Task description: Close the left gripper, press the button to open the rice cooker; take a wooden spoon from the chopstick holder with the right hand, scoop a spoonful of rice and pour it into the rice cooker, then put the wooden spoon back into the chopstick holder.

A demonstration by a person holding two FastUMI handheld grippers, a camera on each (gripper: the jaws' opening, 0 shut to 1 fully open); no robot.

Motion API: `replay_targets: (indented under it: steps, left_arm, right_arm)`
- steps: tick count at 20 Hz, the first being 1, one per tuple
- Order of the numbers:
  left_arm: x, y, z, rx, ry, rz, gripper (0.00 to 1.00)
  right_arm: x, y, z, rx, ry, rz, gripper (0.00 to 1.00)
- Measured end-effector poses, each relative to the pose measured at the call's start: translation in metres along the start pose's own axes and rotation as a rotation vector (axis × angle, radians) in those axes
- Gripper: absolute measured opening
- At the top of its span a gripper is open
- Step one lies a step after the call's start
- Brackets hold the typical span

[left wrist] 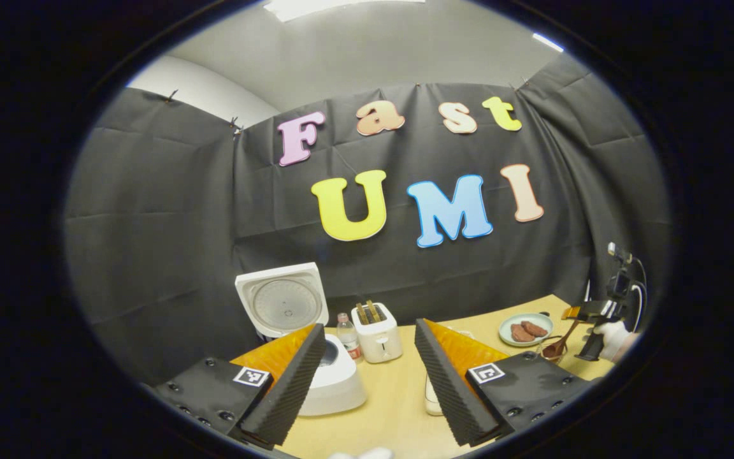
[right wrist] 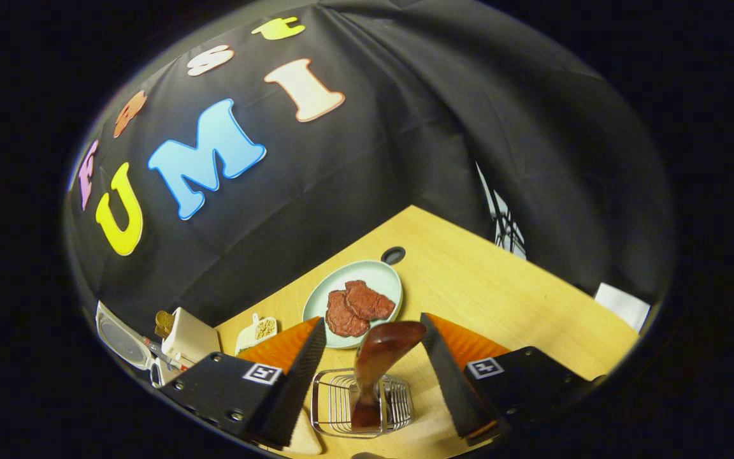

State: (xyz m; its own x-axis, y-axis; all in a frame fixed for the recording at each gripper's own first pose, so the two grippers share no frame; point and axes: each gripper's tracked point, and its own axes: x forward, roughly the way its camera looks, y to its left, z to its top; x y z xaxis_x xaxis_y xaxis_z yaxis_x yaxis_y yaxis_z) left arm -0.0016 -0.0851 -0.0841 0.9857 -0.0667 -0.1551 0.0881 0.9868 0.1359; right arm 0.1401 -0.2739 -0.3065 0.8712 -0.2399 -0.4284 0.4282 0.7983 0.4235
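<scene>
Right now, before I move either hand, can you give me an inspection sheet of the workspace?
Surface: wooden table, bare at its right side.
Job's things: rice cooker lid up; wooden spoon upright in wire holder.
Clutter: toaster, bottle, plate of meat.
Tongs: left tongs open; right tongs open around spoon, not touching.
Cables: nothing seen on table.
Surroundings: black cloth wall.

The white cooker (left wrist: 332, 376) is sitting on the table with its lid (left wrist: 283, 299) standing open and upright, at about seven o'clock in the left gripper view. In the right gripper view, the dark wooden spoon (right wrist: 376, 366) is standing in the wire holder (right wrist: 359, 403) at six o'clock, its bowl leaning toward one o'clock.
</scene>
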Motion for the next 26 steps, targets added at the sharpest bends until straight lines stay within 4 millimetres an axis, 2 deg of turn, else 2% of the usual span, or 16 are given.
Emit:
replay_targets:
  steps: [1,2,4,7,9,11,12,13,14,16,17,19,22,23,24,26]
  left_arm:
    - [0.002,0.003,0.002,-0.001,-0.007,-0.003,0.96]
    - [0.004,0.005,0.005,-0.005,-0.013,-0.008,0.96]
    - [0.011,0.013,0.011,-0.015,-0.023,-0.013,0.95]
    - [0.026,0.029,0.02,-0.031,-0.037,-0.016,0.99]
    - [0.037,0.045,0.031,-0.038,-0.061,-0.006,0.96]
    - [0.05,0.064,0.04,-0.037,-0.083,0.014,0.99]
    - [0.056,0.074,0.044,-0.041,-0.094,0.027,0.99]
    - [0.062,0.082,0.047,-0.044,-0.098,0.036,0.99]
    - [0.069,0.091,0.049,-0.048,-0.1,0.047,0.99]
    - [0.083,0.105,0.052,-0.07,-0.102,0.05,0.96]
    - [0.089,0.11,0.053,-0.086,-0.1,0.048,0.99]
    - [0.101,0.124,0.058,-0.092,-0.105,0.058,0.97]
    - [0.123,0.139,0.07,-0.094,-0.126,0.061,0.97]
    - [0.134,0.144,0.075,-0.101,-0.131,0.059,0.98]
    - [0.145,0.15,0.08,-0.105,-0.134,0.059,0.98]
    - [0.171,0.168,0.092,-0.104,-0.142,0.082,0.98]
  right_arm:
    - [-0.012,0.005,0.018,-0.058,-0.041,-0.002,0.95]
    - [-0.026,0.011,0.038,-0.123,-0.093,-0.01,0.95]
    - [-0.057,0.037,0.072,-0.237,-0.187,0.015,0.98]
    - [-0.106,0.079,0.102,-0.347,-0.256,0.067,0.98]
    - [-0.137,0.109,0.118,-0.38,-0.304,0.111,0.98]
    - [-0.167,0.134,0.125,-0.401,-0.341,0.146,0.98]
    - [-0.181,0.147,0.126,-0.416,-0.354,0.164,0.93]
    - [-0.194,0.154,0.124,-0.433,-0.359,0.171,0.93]
    - [-0.207,0.162,0.121,-0.437,-0.363,0.181,0.98]
    - [-0.231,0.181,0.109,-0.452,-0.362,0.217,0.98]
    - [-0.241,0.188,0.101,-0.469,-0.361,0.236,0.98]
    - [-0.259,0.2,0.09,-0.503,-0.365,0.261,0.98]
    - [-0.274,0.218,0.068,-0.496,-0.339,0.3,0.98]
    - [-0.275,0.219,0.065,-0.503,-0.337,0.3,0.93]
    - [-0.275,0.221,0.063,-0.508,-0.33,0.298,0.98]
    - [-0.272,0.226,0.056,-0.514,-0.316,0.298,0.98]
